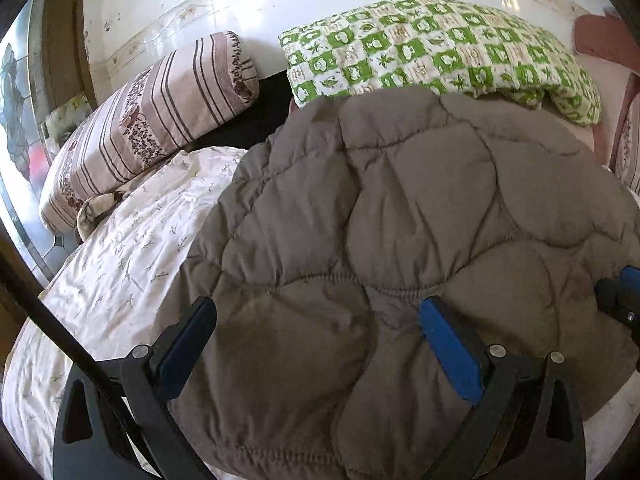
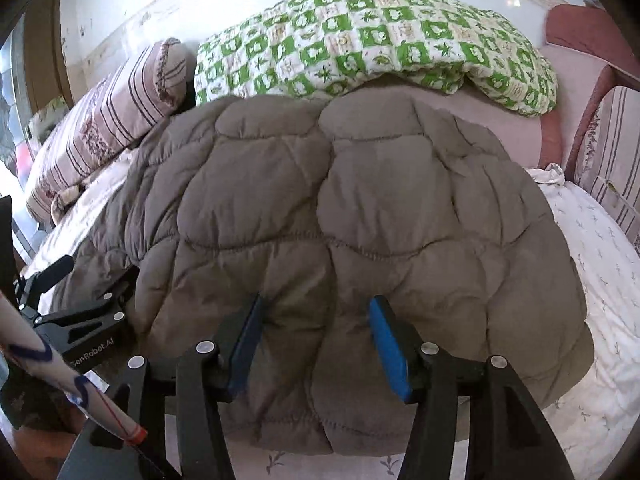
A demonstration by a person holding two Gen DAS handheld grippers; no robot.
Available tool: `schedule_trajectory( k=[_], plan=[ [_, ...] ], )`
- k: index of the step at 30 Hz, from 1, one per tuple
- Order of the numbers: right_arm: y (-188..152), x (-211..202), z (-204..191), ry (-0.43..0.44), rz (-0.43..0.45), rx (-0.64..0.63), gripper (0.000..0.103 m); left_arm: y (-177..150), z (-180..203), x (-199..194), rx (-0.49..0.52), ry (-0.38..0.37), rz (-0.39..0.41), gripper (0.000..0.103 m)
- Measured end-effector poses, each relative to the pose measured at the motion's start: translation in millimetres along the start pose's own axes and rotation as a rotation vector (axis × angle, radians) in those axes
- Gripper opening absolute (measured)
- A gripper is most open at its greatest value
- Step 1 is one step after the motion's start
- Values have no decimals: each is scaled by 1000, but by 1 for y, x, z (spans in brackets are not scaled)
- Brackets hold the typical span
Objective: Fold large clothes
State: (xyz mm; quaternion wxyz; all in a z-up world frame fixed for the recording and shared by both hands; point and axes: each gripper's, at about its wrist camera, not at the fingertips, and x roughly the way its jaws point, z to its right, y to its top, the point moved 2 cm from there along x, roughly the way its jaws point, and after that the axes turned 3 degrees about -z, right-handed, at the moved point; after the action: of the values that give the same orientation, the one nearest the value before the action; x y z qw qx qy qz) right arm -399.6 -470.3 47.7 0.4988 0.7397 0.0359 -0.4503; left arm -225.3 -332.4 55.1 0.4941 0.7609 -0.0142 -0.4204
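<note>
Both jaws spread, my left hand-held gripper (image 1: 316,334) and right hand-held gripper (image 2: 316,340) hover over the brown quilted coat (image 2: 352,216) lying on the bed (image 2: 600,264), so I should pinch its near hem evenly

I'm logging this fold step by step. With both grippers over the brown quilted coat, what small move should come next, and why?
Probably lower both grippers onto the near hem and close on it. The left gripper and the right gripper both stand open above the brown quilted coat, pinching nothing. The coat lies bunched on the white bedsheet, its near edge right below the fingers.
</note>
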Motion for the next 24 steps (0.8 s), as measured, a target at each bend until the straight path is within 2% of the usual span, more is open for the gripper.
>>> schedule_trajectory(
  k=[24],
  plan=[
    [-9, 16, 1, -14, -45, -6, 70, -5, 4, 9, 3, -3, -14, 102]
  ],
)
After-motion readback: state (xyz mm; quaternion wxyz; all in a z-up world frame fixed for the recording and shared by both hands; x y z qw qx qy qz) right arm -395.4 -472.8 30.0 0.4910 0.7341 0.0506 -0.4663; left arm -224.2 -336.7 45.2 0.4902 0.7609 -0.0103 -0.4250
